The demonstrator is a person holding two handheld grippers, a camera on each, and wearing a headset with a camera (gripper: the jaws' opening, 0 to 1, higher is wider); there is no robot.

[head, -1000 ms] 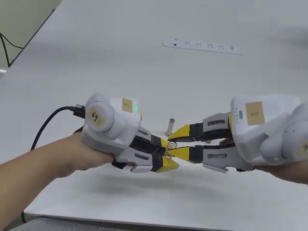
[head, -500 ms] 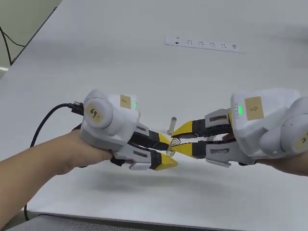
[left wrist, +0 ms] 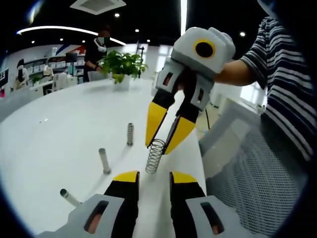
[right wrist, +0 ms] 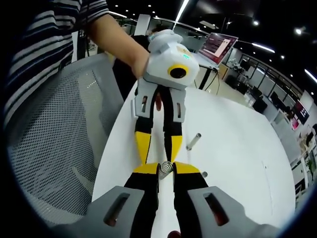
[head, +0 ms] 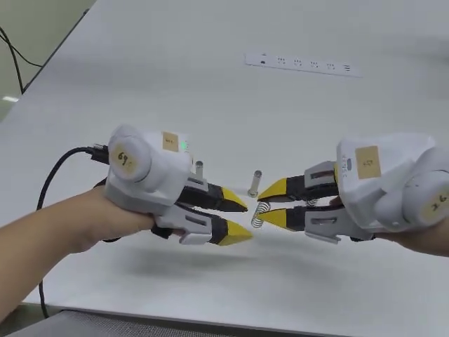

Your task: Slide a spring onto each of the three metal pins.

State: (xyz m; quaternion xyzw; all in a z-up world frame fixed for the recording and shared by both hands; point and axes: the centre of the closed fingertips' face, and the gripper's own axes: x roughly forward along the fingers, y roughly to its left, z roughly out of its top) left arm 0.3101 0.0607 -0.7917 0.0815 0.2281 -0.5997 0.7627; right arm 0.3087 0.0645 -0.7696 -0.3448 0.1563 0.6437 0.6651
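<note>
Pulled back since a second ago, the left gripper (head: 245, 220) now sits just clear of the spring (left wrist: 155, 156), its jaws slightly parted on nothing; it looks to have handed the spring over. The right gripper (head: 264, 206) pinches the spring by one end, leaving the other end free for threading. Just beyond stands a bare pin (head: 255, 183), probably next. A second pin (head: 199, 169) rises behind the left gripper, whose body could get in the way. Far off on the white table (head: 140, 84) lies a power strip (head: 303, 65).

Facing gripper views, spring (left wrist: 155, 156) between
</note>
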